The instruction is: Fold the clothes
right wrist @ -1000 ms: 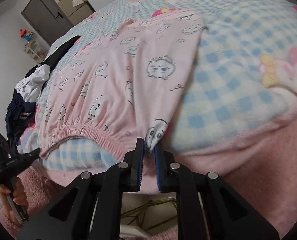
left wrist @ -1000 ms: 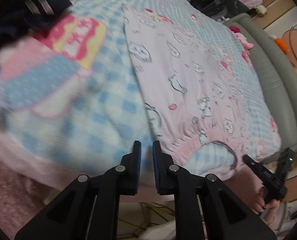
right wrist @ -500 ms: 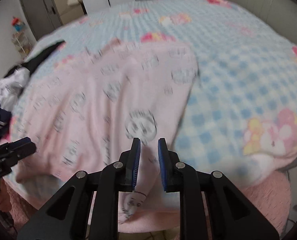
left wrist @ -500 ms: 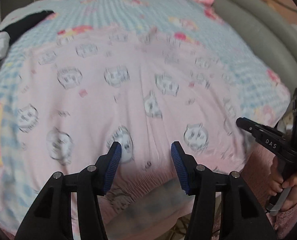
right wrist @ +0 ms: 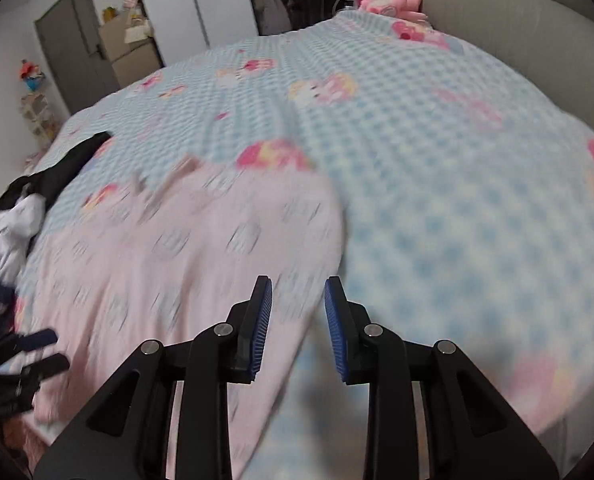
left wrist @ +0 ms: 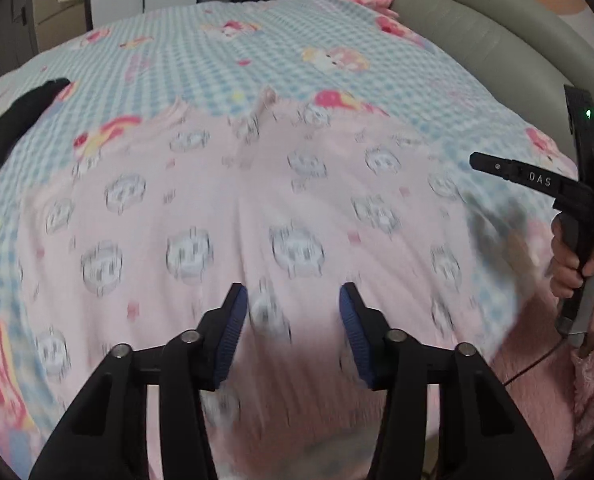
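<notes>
While both frames are blurring with motion, the pink garment (left wrist: 281, 216) is lying spread flat across the blue checked blanket (left wrist: 257, 52), filling the middle of the left wrist view from 9 to 3 o'clock. Dark clothes (left wrist: 13, 120) are sitting at 9 o'clock on the blanket edge. The left gripper (left wrist: 293, 320) is hovering at 6 o'clock over the garment's near part, jaws standing wide, nothing between them. At 3 o'clock a hand (left wrist: 581, 268) is gripping the other tool's handle. In the right wrist view a dark and white clothes pile (right wrist: 21, 208) is lying at 9 o'clock, the garment (right wrist: 185, 248) is covering the left half, and the right gripper (right wrist: 297, 320) is hanging at 6 o'clock above the garment's right edge, jaws parted moderately, gripping nothing. A pink plush toy (right wrist: 393, 2) is resting at 1 o'clock.
</notes>
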